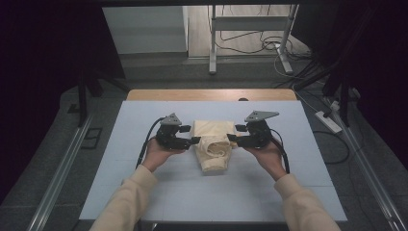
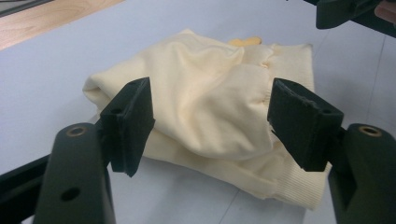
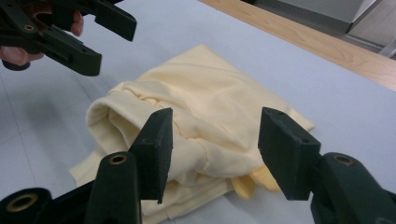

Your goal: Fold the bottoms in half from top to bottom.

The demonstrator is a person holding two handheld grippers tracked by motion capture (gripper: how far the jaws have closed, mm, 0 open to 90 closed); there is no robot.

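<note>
A pale yellow garment lies folded and bunched in the middle of the white table top. My left gripper hovers just off its left side, jaws open, nothing between the pads. My right gripper hovers off its right side, also open and holding nothing. In the left gripper view the garment sits a little beyond the open gripper. The right gripper view has the garment past its open gripper, and the left gripper at the upper left.
A wooden strip runs along the table's far edge. Beyond it stand a metal stand and loose cables on the floor. A power strip lies on the floor to the right.
</note>
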